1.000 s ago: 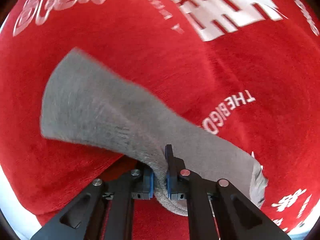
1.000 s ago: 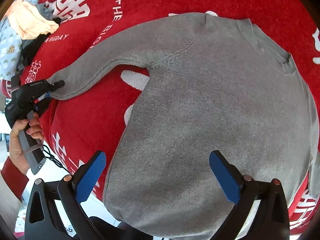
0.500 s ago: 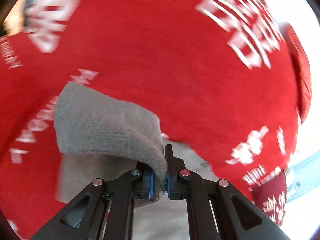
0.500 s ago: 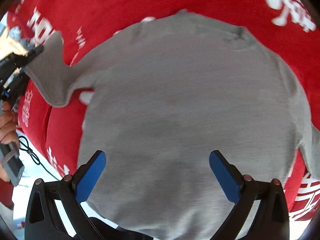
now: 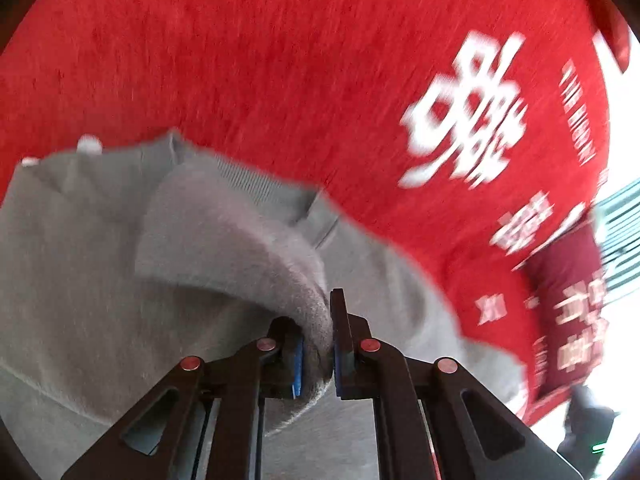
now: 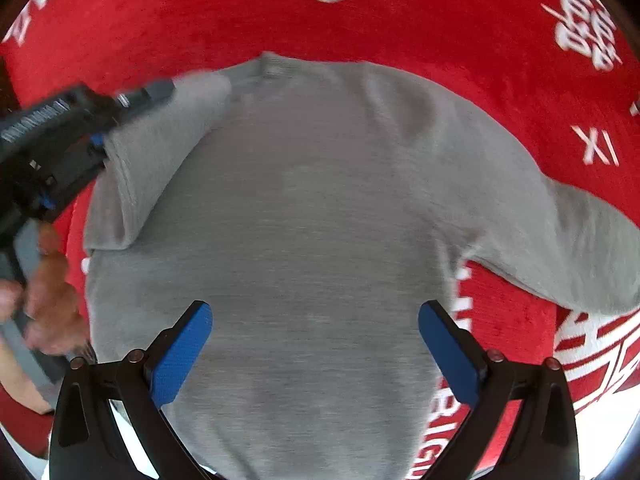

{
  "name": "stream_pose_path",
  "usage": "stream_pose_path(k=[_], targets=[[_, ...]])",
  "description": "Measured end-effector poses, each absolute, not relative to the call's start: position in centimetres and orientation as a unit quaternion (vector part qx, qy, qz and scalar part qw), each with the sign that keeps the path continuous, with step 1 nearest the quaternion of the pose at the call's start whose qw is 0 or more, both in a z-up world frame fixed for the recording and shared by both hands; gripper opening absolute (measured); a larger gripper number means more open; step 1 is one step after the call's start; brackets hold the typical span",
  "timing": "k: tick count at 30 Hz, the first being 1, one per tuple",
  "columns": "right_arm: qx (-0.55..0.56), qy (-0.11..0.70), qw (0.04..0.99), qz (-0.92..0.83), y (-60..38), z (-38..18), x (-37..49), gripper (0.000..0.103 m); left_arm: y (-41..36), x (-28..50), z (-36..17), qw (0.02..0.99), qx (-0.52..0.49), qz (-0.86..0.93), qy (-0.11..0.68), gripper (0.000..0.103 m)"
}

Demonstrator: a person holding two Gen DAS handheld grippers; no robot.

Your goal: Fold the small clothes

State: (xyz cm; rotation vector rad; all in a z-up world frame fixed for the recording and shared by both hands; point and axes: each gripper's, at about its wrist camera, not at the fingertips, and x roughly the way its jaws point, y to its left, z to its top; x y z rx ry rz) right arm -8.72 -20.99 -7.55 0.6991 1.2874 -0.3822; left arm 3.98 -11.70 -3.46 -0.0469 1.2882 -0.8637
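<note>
Gripping one sleeve (image 5: 224, 240), the left claw (image 5: 318, 346) laid it over the grey sweater (image 6: 312, 216); right claw (image 6: 316, 344) gaped empty, other sleeve (image 6: 580, 248) unfolded.

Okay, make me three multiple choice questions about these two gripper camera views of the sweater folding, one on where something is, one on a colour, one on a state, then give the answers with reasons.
1. Where does the sleeve held by the left gripper lie?
A. Folded in over the body of the grey knit sweater
B. Stretched straight out over the cloth
C. Hanging off the table edge

2. What colour is the plush cloth under the sweater?
A. Blue with stripes
B. Red with white lettering
C. Plain green

3. How does the right gripper stand?
A. Shut on the hem
B. Shut on the collar
C. Open, holding nothing

Answers:
1. A, the right wrist view shows the cuffed sleeve doubled over the sweater's chest.
2. B, red pile with white characters fills both views.
3. C, its blue pads stand wide apart above the fabric.
</note>
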Motion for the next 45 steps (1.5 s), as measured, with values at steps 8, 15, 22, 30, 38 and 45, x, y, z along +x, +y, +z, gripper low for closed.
stream_pose_path(k=[8, 15, 22, 30, 38, 45], targets=[[0.303, 0.579, 0.732, -0.192, -22.9, -7.2, -7.9, 0.103, -7.6, 3.4, -1.8, 0.747, 0.070, -0.351, 0.561, 0.053], [0.183, 0.556, 0.797, -0.149, -19.8, -4.5, -0.4, 0.103, -0.7, 10.1, -0.7, 0.783, 0.101, -0.265, 0.554, 0.053], [-0.045, 0.597, 0.794, -0.106, -12.9, -7.5, 8.7, 0.102, 3.0, 19.1, -6.5, 0.750, 0.059, -0.204, 0.626, 0.053], [0.266, 0.541, 0.782, -0.159, -23.7, -8.9, 3.9, 0.023, 3.9, 21.3, -8.6, 0.725, 0.021, -0.218, 0.653, 0.053], [0.489, 0.470, 0.716, -0.164, -29.8, -12.0, -3.4, 0.066, 3.1, 22.5, -8.8, 0.730, 0.037, -0.226, 0.644, 0.044], [0.485, 0.458, 0.730, -0.151, -30.3, -10.0, -2.7, 0.008, 4.1, 22.8, -7.1, 0.752, 0.022, -0.215, 0.623, 0.009]])
